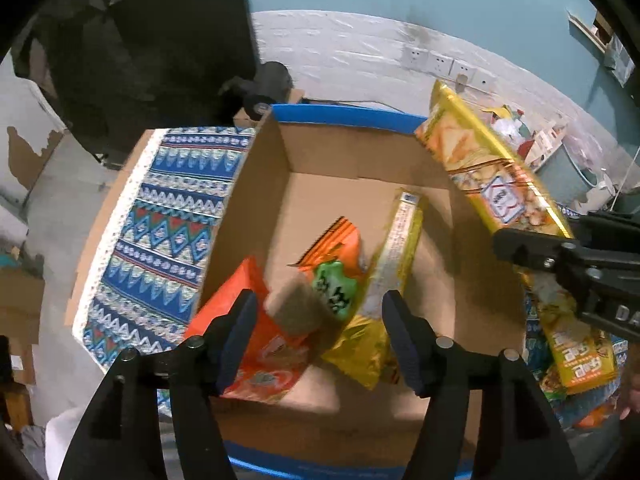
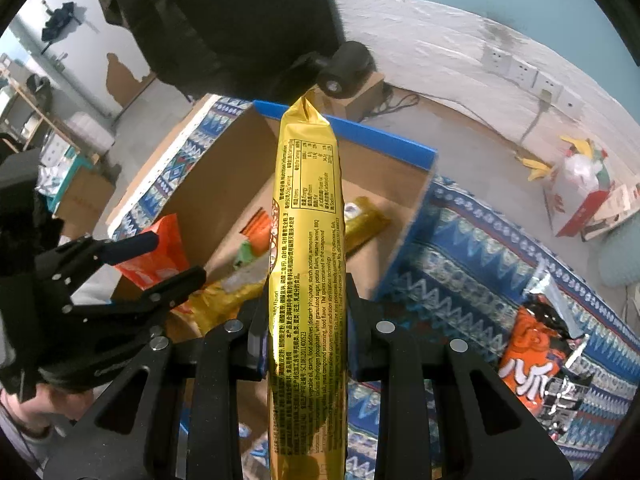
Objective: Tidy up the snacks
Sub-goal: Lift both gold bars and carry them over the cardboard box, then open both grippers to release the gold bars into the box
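An open cardboard box (image 1: 248,200) with blue edges stands on a patterned cloth. Inside lie an orange packet (image 1: 256,356), an orange packet with a green label (image 1: 332,272) that looks blurred, and a long yellow packet (image 1: 396,248). My left gripper (image 1: 318,340) is open and empty above the box's near side. My right gripper (image 2: 306,320) is shut on a long gold snack packet (image 2: 308,216), held upright over the box's right side; the packet also shows in the left wrist view (image 1: 480,160).
An orange and black snack bag (image 2: 536,352) lies on the patterned cloth (image 2: 472,248) right of the box. More packets (image 1: 576,360) lie by the box's right wall. A black chair (image 2: 240,20) stands behind the box.
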`<state>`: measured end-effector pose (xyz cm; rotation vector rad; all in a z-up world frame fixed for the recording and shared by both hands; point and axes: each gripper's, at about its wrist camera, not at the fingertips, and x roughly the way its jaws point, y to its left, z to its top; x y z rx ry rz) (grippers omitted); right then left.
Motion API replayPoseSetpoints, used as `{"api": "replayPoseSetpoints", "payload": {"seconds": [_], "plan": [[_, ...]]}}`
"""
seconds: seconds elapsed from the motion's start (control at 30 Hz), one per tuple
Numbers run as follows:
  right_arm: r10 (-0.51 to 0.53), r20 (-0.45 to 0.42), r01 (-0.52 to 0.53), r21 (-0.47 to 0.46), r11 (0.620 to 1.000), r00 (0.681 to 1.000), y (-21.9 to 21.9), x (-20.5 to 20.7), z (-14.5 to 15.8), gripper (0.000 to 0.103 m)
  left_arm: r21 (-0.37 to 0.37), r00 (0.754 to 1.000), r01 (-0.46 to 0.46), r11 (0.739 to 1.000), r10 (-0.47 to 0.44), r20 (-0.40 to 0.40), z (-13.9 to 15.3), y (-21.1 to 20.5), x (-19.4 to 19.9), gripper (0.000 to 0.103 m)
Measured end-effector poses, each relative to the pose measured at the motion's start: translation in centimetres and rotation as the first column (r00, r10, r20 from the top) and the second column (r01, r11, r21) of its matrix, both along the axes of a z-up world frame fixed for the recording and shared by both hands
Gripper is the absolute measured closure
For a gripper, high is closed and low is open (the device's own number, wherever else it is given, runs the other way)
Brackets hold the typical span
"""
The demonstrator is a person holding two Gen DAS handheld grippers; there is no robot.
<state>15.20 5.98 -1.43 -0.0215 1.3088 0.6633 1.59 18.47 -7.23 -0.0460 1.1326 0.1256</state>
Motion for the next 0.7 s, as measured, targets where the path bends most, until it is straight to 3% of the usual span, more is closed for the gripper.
{"api": "replayPoseSetpoints", "payload": {"seconds": [0.33,0.63,0.7], "plan": [[0.031,-0.042,-0.031,-0.022,0.999,0.999,4.2,0.0,-1.8,0.077,-0.018,0.999,-0.049,0.999,0.049,0.018,0.6,2.9,-1.7,0.037],[0.020,-0.045,-0.021,-0.026,0.999,0.999,5.0,-0.1,-2.1,0.074,-0.059,0.996,-0.089,0.994,0.090,0.014,0.6,4.1,-2.4,0.036],[0.015,-0.041,-0.015,-0.020,1.000,0.999,4.7,-0.1,-1.9,0.062,-0.070,0.996,-0.084,0.994,0.085,0.016,0.7,3.9,-2.3,0.036]]}}
